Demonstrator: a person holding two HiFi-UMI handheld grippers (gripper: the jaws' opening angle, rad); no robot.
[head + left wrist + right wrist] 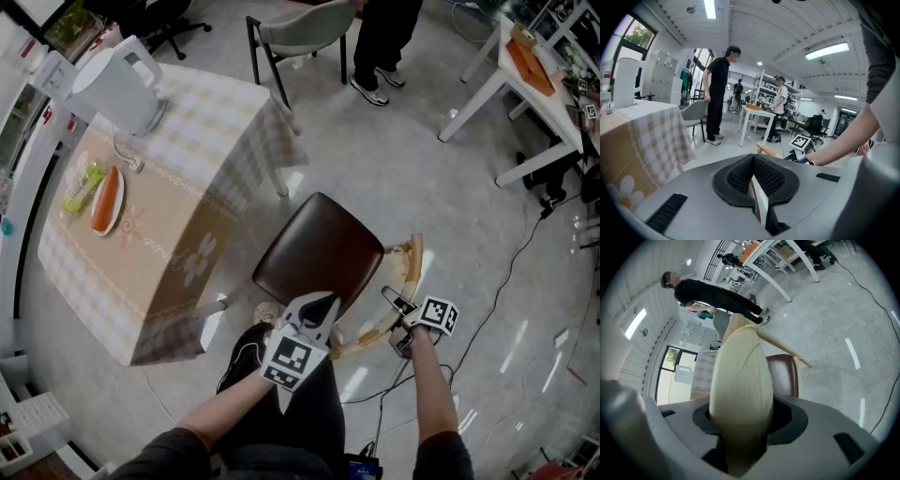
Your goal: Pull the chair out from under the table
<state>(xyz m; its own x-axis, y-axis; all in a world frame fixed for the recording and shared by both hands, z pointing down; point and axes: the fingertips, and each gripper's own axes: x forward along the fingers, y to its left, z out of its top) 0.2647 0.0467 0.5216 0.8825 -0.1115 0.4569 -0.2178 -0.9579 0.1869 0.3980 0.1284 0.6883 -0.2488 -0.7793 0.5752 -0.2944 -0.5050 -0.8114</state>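
Down by the person's knees: the left gripper [314,305] has its jaws together with nothing in them. It hovers at the near edge of the seat; can't tell if it touches. Next to it, the right gripper [397,307] is clamped on the chair [323,248] by the curved wooden back rail [405,270], and the rail fills the gap between the jaws.

The chair is straight ahead of both grippers, backrest toward the person, brown seat beyond it. The seat is clear of the checked tablecloth [234,141], just beside the near corner of the table [159,234], not under it.

Further back on the table are a plate [120,208] with orange food and a white kettle [122,84] at the far end. Past that, a grey chair [300,28] with someone standing [384,42] beside it, and a white table [525,89] far right.
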